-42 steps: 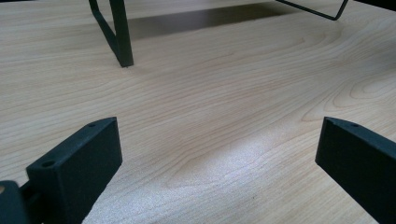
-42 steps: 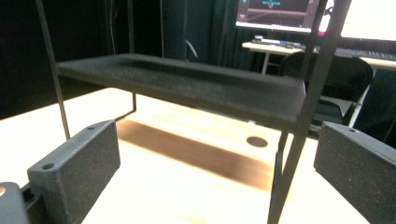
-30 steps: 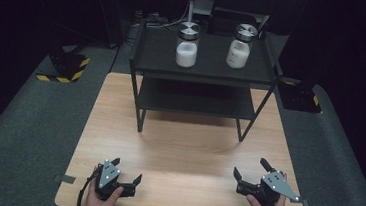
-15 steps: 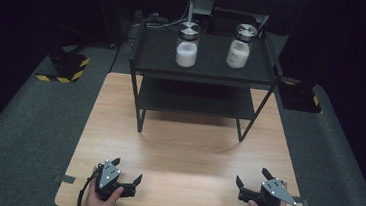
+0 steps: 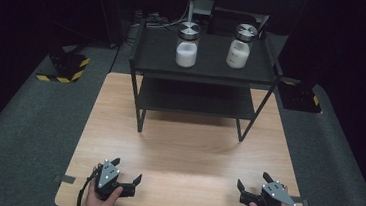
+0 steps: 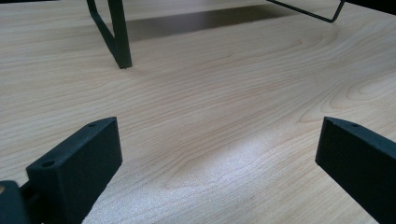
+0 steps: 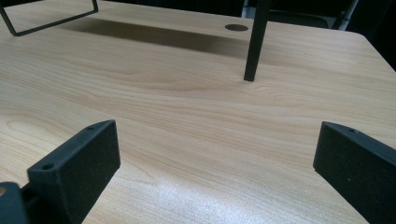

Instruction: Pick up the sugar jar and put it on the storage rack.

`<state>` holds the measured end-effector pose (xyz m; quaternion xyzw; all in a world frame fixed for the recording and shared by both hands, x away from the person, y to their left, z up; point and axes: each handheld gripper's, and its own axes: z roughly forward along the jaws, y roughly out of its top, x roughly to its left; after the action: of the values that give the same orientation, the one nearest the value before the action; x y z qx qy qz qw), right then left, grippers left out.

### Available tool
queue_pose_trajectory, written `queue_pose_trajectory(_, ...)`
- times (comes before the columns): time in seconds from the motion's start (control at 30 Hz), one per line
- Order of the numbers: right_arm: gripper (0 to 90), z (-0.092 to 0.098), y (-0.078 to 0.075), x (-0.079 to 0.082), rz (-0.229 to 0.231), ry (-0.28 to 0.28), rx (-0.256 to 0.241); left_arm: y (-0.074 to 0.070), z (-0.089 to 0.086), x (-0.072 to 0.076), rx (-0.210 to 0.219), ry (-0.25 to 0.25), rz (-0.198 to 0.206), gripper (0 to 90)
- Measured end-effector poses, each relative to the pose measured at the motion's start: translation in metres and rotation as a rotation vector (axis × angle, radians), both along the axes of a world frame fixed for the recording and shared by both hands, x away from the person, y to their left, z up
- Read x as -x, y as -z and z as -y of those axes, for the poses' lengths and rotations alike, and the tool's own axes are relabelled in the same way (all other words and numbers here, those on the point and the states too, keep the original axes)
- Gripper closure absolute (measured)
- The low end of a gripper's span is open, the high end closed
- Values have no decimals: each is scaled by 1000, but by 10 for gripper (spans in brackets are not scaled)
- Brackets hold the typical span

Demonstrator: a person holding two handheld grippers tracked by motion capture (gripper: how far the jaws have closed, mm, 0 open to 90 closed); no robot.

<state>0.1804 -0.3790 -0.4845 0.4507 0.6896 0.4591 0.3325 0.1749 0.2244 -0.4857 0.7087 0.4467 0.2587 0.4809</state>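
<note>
A wooden desk (image 5: 186,153) is seen carrying a black two-tier shelf (image 5: 204,64) at its far side. Two white-filled jars (image 5: 187,45) (image 5: 240,46) are set on the top tier. Near the front edge, the left gripper (image 5: 127,173) and right gripper (image 5: 253,183) are held wide open and empty.

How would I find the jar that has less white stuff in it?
Look at the black two-level rack at the far end of the wooden table. Two metal-lidded jars stand on its top shelf. You want the left jar: its white filling reaches only about halfway up, while the right jar is fuller.
</note>
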Motion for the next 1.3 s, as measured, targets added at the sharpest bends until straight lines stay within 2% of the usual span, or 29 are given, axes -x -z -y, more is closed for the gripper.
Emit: queue_pose_trajectory(1.3,1,-4,-1,3,7,-7,32,0,2,0,-8,13,9,7)
